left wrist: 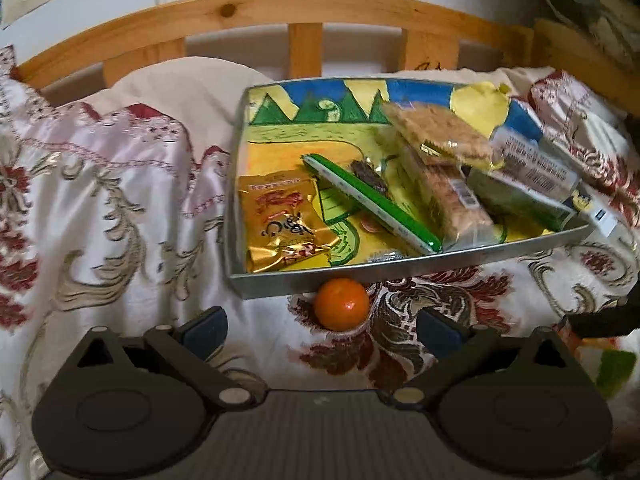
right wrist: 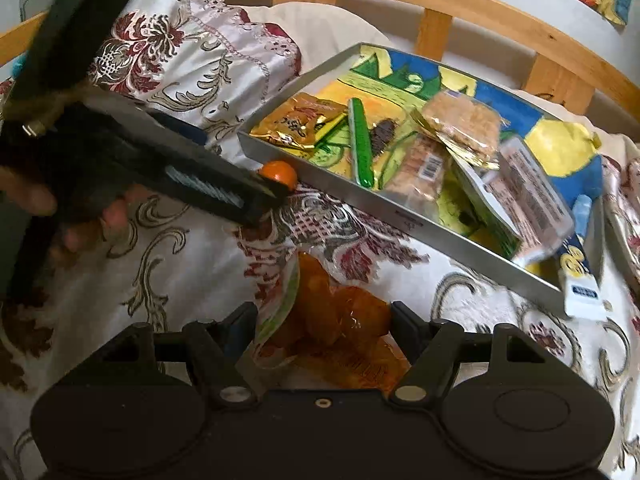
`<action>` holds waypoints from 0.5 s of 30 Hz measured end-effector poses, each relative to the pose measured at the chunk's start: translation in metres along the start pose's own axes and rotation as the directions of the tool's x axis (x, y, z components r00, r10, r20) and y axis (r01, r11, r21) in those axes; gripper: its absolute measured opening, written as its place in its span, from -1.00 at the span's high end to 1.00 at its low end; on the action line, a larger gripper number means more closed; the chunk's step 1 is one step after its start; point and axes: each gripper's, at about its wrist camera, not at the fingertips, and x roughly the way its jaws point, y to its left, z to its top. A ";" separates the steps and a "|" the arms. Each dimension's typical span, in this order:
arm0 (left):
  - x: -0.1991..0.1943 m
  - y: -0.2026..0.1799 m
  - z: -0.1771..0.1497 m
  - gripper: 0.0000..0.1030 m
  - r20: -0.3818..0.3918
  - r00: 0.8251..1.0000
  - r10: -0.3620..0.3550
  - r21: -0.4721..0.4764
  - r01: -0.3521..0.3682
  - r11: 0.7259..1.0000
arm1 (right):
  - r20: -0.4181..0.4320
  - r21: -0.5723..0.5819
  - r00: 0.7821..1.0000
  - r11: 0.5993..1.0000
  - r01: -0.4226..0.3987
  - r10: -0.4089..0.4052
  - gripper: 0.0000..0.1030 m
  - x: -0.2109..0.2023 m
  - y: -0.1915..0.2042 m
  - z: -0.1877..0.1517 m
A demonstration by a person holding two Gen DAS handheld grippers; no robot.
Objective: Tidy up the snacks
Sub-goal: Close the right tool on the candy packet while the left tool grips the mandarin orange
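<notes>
Snacks: most are sitting in the tray (left wrist: 400,268); a tangerine (left wrist: 341,303) and a bag of orange snacks (right wrist: 340,332) are lying outside it, waiting to go in.
Left gripper (left wrist: 320,328) is hovering w/ jaws wide, empty, tangerine lying on the bedspread (left wrist: 100,200) just ahead, between the fingertips & touching the tray's near wall. Right gripper (right wrist: 322,320) is straddling the bag, jaws fairly wide; can't tell if pads are pressing it yet. Next, prob: close on each, lift over the wall.
</notes>
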 end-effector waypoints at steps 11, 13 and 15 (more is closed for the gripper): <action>0.021 0.004 -0.006 -0.92 0.008 1.000 -0.014 -0.053 0.014 0.998 | 0.053 -0.032 0.998 0.999 0.022 -0.020 -0.43 0.014 0.000 0.006; 0.019 0.002 -0.004 -0.78 0.015 0.999 -0.031 -0.040 0.032 0.999 | 0.056 -0.039 0.998 0.999 0.025 -0.023 -0.43 0.015 0.000 0.007; 0.017 0.000 -0.002 -0.71 0.027 0.998 -0.054 -0.028 0.054 0.998 | 0.052 -0.039 0.998 0.999 0.023 -0.021 -0.43 0.017 -0.001 0.006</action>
